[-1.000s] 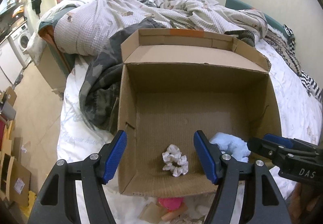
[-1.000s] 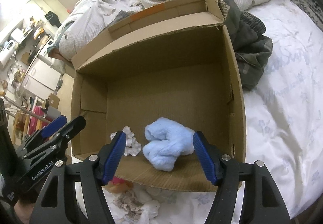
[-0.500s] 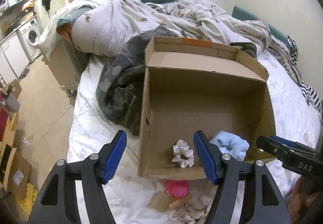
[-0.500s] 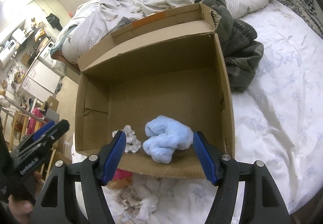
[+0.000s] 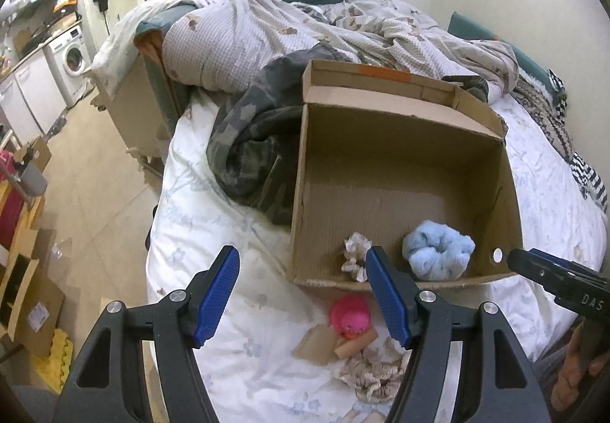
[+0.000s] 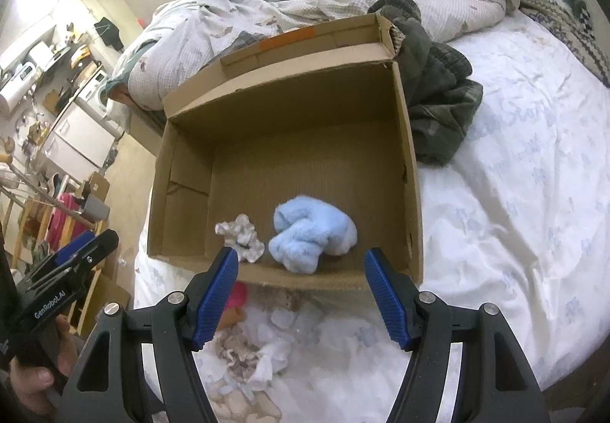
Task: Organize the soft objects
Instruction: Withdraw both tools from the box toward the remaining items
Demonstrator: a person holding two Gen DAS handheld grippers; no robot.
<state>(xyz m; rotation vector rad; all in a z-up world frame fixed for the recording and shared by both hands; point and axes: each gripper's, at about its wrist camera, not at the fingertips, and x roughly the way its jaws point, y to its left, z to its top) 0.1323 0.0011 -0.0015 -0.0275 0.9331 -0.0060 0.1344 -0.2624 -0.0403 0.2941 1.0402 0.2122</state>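
You've got the white floral-print bed sheet (image 5: pixel 236 308) under everything, w/ the open brown cardboard box (image 5: pixel 381 141) sitting on it. Inside, near the front wall, lie the fluffy light-blue cloth bundle (image 6: pixel 312 232) and, just beside it, a small white crinkled scrunchie (image 6: pixel 242 234). Outside, just in front of the box, the rest waits: a beige lacy fabric piece (image 5: pixel 371 373), a pink plush toy (image 5: pixel 350 314) and a white crumpled cloth (image 6: pixel 274 358).

Both tools are free. Your left gripper (image 5: pixel 303 299) has its blue pads spread wide, nothing between them; right gripper (image 6: pixel 301 299) same, wide apart and empty.

Next step looks like a pick from the front pile. Probably best to take the pink toy w/ the left, since it sits closest to that gripper's line. Come down over the middle of it, pads either side, and squeeze enough to bite into the plush w/o pinching the sheet. Lift clear of the box's front wall before moving in, else you'll nudge the box.
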